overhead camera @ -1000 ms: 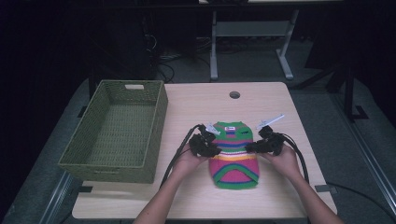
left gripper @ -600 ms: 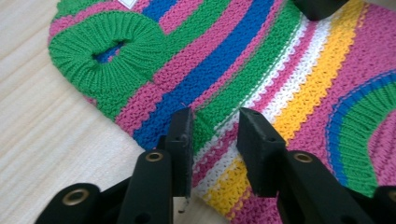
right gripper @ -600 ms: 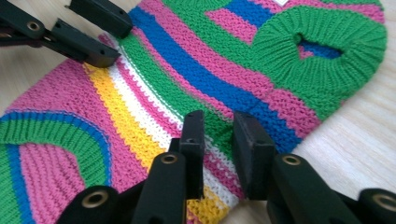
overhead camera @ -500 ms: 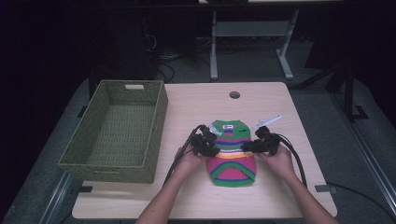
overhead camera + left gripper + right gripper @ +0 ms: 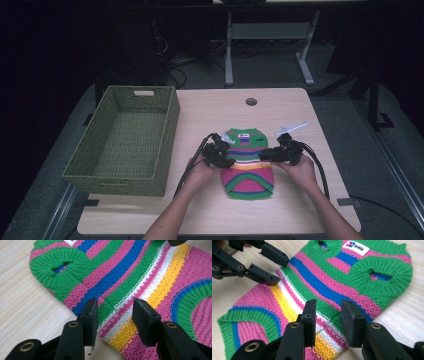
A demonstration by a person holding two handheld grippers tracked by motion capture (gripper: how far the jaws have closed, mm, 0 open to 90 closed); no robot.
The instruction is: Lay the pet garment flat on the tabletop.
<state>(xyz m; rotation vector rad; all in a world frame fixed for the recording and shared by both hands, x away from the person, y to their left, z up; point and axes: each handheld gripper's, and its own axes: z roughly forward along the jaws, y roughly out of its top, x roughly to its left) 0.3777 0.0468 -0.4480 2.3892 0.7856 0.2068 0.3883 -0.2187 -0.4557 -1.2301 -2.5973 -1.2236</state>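
Tongs [image 5: 227,159] just opened, sweater [image 5: 248,165], wooden table [image 5: 280,107]

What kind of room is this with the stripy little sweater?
Probably a workshop or lab set up for recording, not a home. A plain wooden table stands on grey floor in a dark room, cables lie tangled behind it, and a metal stand is at the back.

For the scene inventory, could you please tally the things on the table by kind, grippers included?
Grippers: 2, the left gripper and the right gripper, both open over the garment.
Striped knitted sweater: 1.
Green woven basket: 1.
Pale object by the sweater's far right corner, too small to identify: 1.
Total: 5.
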